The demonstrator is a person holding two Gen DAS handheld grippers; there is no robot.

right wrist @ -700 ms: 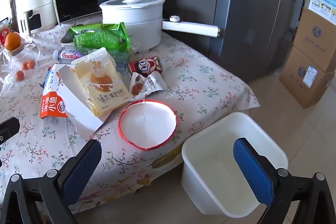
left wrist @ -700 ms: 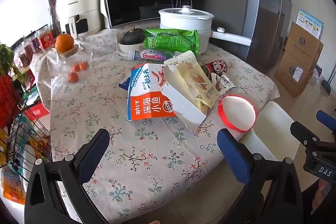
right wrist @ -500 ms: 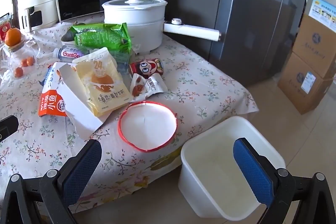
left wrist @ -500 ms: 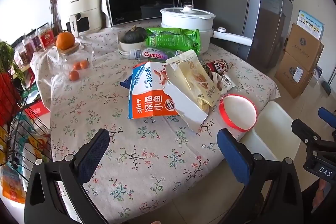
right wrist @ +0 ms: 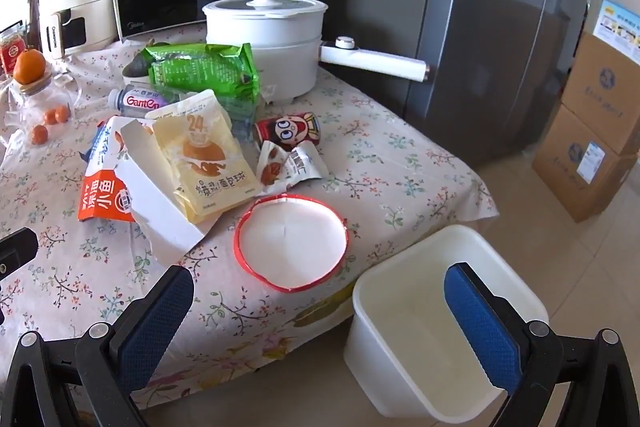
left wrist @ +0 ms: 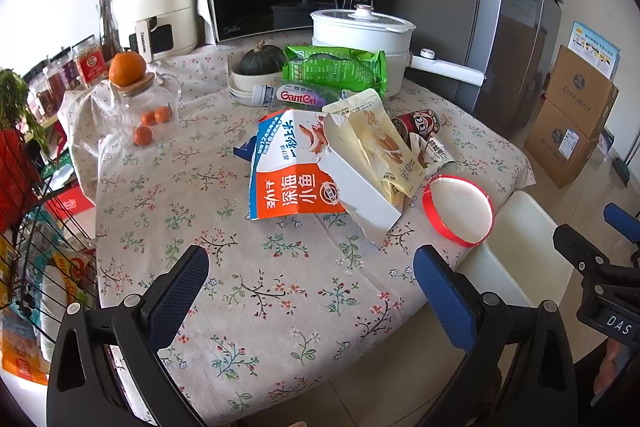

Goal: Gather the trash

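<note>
Blue-padded jaws of the left gripper [left wrist: 310,293] and right gripper [right wrist: 320,323] stand spread wide, holding nothing.

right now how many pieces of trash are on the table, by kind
snack bags: 3 (green, yellow, orange-and-blue)
small wrapper: 1
torn white box: 1
red-rimmed paper lid: 1
red can: 1
plastic bottle: 1
total: 8

Ahead of the left claw lie four snack bags: one orange-and-white [left wrist: 296,167], one yellow [left wrist: 384,147], one green [left wrist: 336,69], one small wrapper [left wrist: 434,153]. One red can [left wrist: 418,123], one bottle [left wrist: 292,95], one red-rimmed lid [left wrist: 458,211]. Below the right claw, one white bin [right wrist: 404,307].
</note>
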